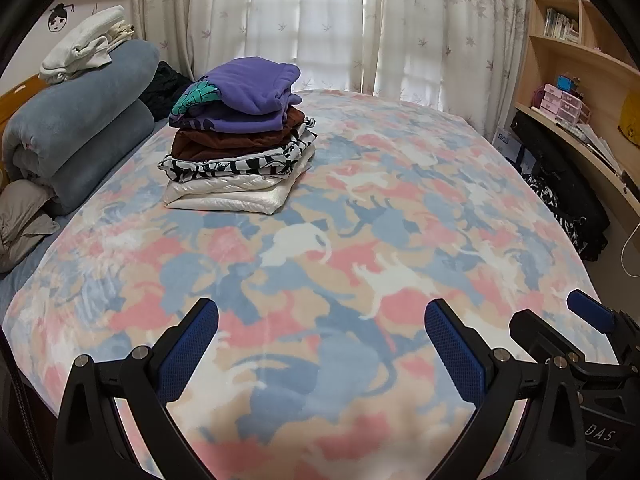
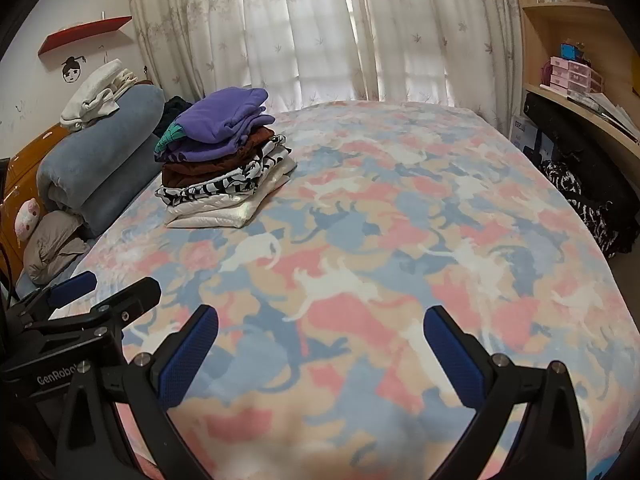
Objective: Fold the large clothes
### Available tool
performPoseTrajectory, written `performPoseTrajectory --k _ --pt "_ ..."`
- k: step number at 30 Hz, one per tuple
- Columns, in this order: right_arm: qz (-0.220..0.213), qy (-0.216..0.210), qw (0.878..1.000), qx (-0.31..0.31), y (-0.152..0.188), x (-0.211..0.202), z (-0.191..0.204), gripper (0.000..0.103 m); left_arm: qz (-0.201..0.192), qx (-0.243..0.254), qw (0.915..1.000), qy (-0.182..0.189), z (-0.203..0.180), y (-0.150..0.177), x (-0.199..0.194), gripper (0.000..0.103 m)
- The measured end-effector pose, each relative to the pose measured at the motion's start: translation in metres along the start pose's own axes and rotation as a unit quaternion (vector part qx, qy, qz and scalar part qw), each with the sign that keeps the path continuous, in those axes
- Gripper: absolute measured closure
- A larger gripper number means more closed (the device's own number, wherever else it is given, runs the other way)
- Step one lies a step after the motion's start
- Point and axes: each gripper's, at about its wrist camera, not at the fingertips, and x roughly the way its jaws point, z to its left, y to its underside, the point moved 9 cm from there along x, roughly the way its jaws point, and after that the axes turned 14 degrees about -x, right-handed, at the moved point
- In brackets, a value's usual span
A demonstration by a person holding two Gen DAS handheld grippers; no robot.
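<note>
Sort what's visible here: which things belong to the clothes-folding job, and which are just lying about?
Job:
- stack of folded clothes
- cat-print blanket, the work surface
- left tool, open
- right tool, open

Lying about:
- rolled blue quilt
- white garment on it
- bookshelf
- curtains

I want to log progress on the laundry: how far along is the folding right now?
Done: a stack of folded clothes sits on the bed's cat-print blanket, purple garment on top. In hand: nothing; the left gripper and right gripper are both open and empty above the blanket. Left: possibly the loose white clothes on the rolled blue duvet.
</note>
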Motion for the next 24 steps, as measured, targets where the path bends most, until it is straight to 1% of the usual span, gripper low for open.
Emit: performPoseTrajectory --k 10,24 --pt "-0.002 0.001 1.0 0.001 0.008 -0.004 -0.007 0.0 -0.003 0.006 1.0 0.0 -0.001 0.002 -0.002 0.001" --pt "-0.002 -0.001 1.0 0.001 0.008 -0.007 -0.013 0.0 -0.004 0.011 0.9999 0.002 -0.003 0.002 -0.004 0.001"
